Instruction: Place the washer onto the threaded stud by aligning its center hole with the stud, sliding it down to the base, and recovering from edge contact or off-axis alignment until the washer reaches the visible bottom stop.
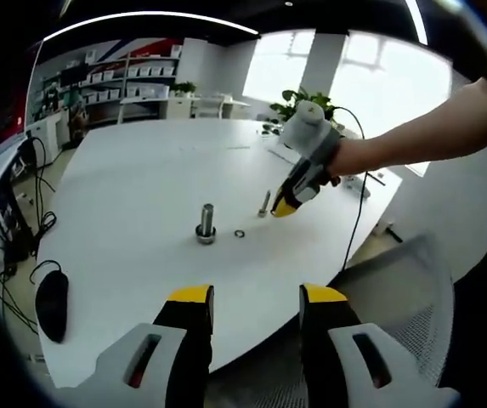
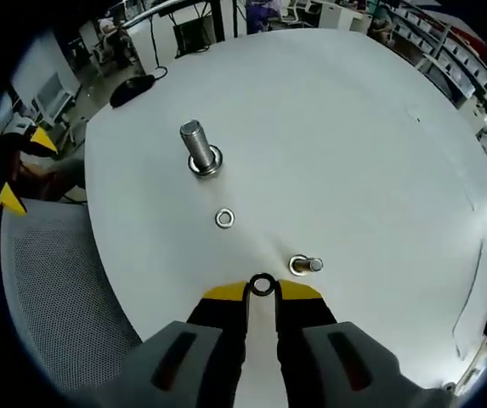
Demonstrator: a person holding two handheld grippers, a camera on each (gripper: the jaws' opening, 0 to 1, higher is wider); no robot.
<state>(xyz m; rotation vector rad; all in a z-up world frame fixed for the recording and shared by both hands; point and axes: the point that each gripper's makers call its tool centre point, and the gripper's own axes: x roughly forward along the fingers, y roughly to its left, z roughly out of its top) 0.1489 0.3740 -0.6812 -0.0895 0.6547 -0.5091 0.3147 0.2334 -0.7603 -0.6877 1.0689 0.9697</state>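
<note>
- The right gripper [image 2: 262, 293] has its yellow-tipped jaws nearly closed, pinching a small dark washer [image 2: 262, 285] by its edge at the very tips.
- In the left gripper view that right gripper [image 1: 284, 206] reaches in from the right, held by a bare hand [image 1: 353, 159], its tips low over the white table [image 1: 141, 170].
- Just beside the held washer stands a small threaded stud [image 2: 303, 265] with a ring at its base; in the left gripper view the same small stud [image 1: 264, 204] sits right next to the right gripper's tips.
- The washer is beside the stud, not on it; whether they touch I cannot tell.
- A second washer [image 2: 224, 218] lies flat on the table between the small stud and a big bolt [image 2: 199, 148] that stands upright on a wide washer.
- From the left gripper view, the big bolt [image 1: 206, 223] has the loose washer [image 1: 240, 234] lying near it.
- The left gripper [image 1: 249, 308] hangs back past the table edge, jaws wide apart with nothing between them.
- A black mouse [image 1: 52, 303] lies near the table edge, and a mesh chair [image 2: 56, 289] sits below the edge.
</note>
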